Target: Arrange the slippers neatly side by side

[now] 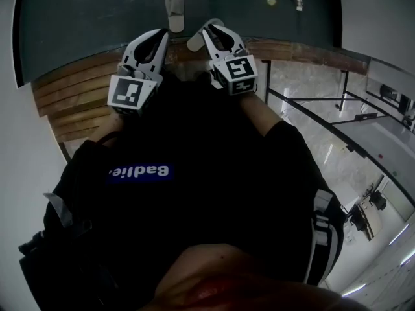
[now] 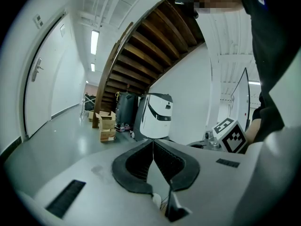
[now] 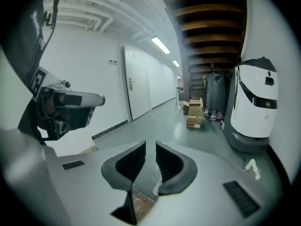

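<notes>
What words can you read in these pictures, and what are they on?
"Badlie": white letters on a blue strip on the person's black shirt; the end of the word is unclear.
Small logo on the white machine: too small to read.
Square-marker cubes: black-and-white patterns only, no letters.

Corridor with grey floor: dark wooden staircase rising overhead, cardboard boxes stacked near its foot, dark bin just beside a white machine, closed white door, lit ceiling strip light.
</notes>
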Available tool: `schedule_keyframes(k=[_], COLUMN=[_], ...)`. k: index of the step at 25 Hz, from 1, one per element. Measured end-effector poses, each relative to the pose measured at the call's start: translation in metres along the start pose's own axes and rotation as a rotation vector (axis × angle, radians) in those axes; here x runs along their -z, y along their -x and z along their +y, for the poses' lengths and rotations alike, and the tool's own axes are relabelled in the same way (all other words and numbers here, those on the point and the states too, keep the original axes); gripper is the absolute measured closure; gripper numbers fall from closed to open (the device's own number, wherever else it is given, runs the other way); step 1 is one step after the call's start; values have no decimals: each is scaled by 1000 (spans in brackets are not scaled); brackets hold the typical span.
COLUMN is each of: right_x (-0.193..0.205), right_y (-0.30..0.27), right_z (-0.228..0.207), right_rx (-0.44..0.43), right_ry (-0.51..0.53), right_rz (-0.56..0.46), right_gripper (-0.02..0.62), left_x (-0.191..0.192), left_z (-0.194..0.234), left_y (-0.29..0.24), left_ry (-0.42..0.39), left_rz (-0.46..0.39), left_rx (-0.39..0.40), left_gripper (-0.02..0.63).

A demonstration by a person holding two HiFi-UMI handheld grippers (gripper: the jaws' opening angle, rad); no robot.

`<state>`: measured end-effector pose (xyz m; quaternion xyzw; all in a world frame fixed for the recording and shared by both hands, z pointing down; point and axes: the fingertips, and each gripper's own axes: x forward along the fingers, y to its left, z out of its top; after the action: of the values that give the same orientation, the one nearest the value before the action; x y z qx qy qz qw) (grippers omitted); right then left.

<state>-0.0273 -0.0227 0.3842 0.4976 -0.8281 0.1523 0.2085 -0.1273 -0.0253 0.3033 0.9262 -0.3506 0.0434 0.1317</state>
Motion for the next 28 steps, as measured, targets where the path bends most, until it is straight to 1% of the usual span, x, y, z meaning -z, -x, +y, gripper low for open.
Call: schedule_keyframes(k=[1, 6, 9, 11, 14, 17, 18, 23, 28], right_x=[7, 39, 55, 65, 88, 114, 123, 167, 206], right_y=[-6, -28, -37, -42, -51, -60, -63, -82, -103], right_z=[-1, -6, -9, -12, -24, -42, -49, -82, -111], right_rx=[9, 53, 57, 46, 30, 22, 20, 21, 32], right_ry=[-6, -11, -25, -28, -38, -61, -76, -136, -185], right_rz=[18, 85, 122, 137, 174, 227, 240, 317, 392], right_gripper=[546, 545, 545, 545, 545, 539, 518, 518, 518], left_x=[-1, 4, 7, 8, 8, 5, 5, 17, 23], left_z=[4, 15, 19, 18, 14, 9, 8, 16, 16], left_y=[1, 3, -1, -7, -19, -29, -33, -50, -65], left_ry=[-6, -29, -26, -43, -84, -107, -110, -108, -120], left_rz=[-6, -2, 8, 13, 22, 23, 31, 81, 121], left_rx=[7, 40, 40, 36, 20, 4, -3, -55, -79], left_gripper=[606, 606, 606, 606, 606, 606, 606, 606, 606])
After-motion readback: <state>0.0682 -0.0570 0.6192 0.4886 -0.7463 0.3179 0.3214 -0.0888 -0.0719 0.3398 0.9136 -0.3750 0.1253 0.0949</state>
